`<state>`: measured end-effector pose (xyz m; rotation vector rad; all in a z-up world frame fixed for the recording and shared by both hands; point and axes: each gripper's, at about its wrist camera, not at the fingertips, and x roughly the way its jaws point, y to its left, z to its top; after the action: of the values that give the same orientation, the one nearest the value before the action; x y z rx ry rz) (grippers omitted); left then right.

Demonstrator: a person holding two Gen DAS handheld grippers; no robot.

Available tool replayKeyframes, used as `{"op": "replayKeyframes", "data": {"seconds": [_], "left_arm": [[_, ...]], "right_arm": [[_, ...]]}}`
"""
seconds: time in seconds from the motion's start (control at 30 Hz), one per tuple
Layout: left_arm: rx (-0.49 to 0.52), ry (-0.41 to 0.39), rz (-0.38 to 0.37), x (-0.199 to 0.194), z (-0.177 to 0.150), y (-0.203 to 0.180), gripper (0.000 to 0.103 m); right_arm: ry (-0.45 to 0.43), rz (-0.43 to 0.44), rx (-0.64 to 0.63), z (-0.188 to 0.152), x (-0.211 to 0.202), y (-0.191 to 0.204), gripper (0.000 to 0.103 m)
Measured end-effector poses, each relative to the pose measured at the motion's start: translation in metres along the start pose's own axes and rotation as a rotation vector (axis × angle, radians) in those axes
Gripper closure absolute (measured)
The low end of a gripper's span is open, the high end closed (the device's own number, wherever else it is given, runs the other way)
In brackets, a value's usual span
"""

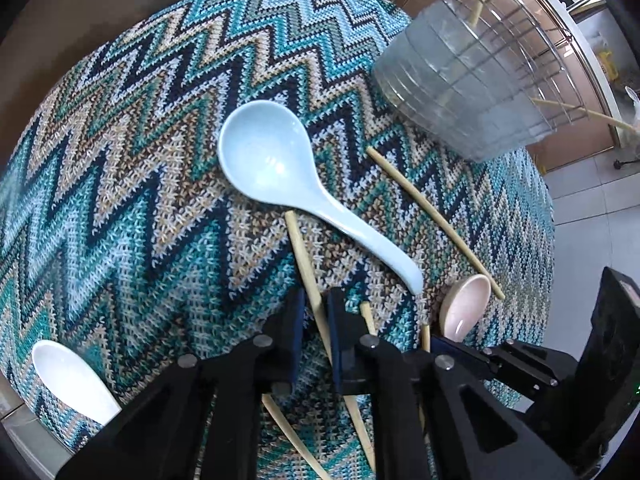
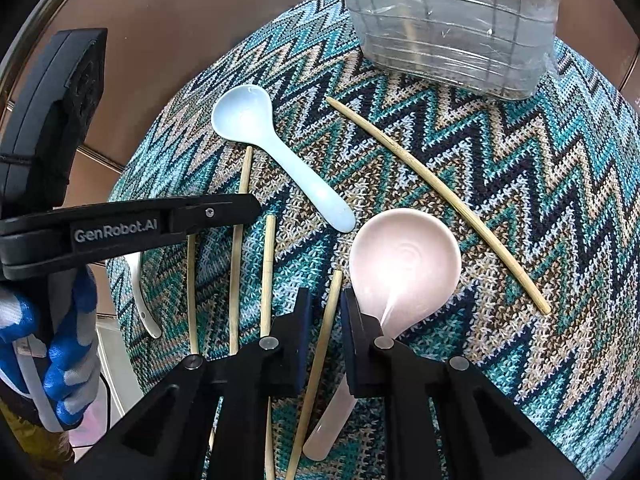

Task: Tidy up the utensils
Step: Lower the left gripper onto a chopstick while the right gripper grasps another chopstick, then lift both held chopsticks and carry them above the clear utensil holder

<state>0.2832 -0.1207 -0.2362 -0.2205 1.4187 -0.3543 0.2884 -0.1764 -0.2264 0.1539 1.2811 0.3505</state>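
left tool: narrowed onto a chopstick, which runs between its pads | right tool: near shut around another chopstick, pads close beside it | pale blue spoon: on zigzag cloth, 12 o'clock of left tool | pink spoon: 1 o'clock of right tool | wire basket: 12 o'clock, far edge of cloth.

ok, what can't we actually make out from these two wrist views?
- White spoon, left wrist view: handle hidden behind the left gripper.
- Pink spoon, left wrist view: handle hidden behind the gripper bodies.
- Holder, right wrist view: top cut off by the frame edge, contents blurred through the cloudy plastic.
- Chopstick between the right gripper's jaws: lower end hidden under the gripper; pad contact is unclear.
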Motion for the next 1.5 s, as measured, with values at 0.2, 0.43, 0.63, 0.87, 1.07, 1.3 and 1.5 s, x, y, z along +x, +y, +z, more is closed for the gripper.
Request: {"op": "replayKeyframes", "data": {"seconds": [0.2, 0.43, 0.63, 0.87, 1.07, 1.3, 1.5], "left_arm": [[-0.014, -0.001, -0.010, 0.003, 0.004, 0.000, 0.094], [-0.043, -0.024, -0.015, -0.010, -0.001, 0.017, 0.097], [-0.046, -0.077, -0.021, -0.031, -0.003, 0.023, 0.098], [-0.041, -0.152, -0.034, -0.065, -0.010, 0.034, 0.098], [-0.035, -0.239, -0.066, -0.098, -0.021, 0.039, 0.098], [-0.011, -0.347, -0.107, -0.144, -0.043, 0.041, 0.098], [0.014, -0.431, -0.122, -0.177, -0.064, 0.032, 0.098]], "right_arm": [[-0.019, -0.004, 0.011, 0.000, 0.000, -0.002, 0.095], [-0.044, -0.002, 0.026, -0.008, -0.008, -0.003, 0.096], [-0.082, 0.013, 0.019, -0.014, -0.021, 0.005, 0.097], [-0.152, 0.025, -0.014, -0.024, -0.046, 0.014, 0.097], [-0.203, 0.028, -0.032, -0.035, -0.064, 0.021, 0.098], [-0.283, 0.047, -0.030, -0.049, -0.093, 0.024, 0.098], [-0.358, 0.052, -0.051, -0.065, -0.123, 0.035, 0.098]]}}
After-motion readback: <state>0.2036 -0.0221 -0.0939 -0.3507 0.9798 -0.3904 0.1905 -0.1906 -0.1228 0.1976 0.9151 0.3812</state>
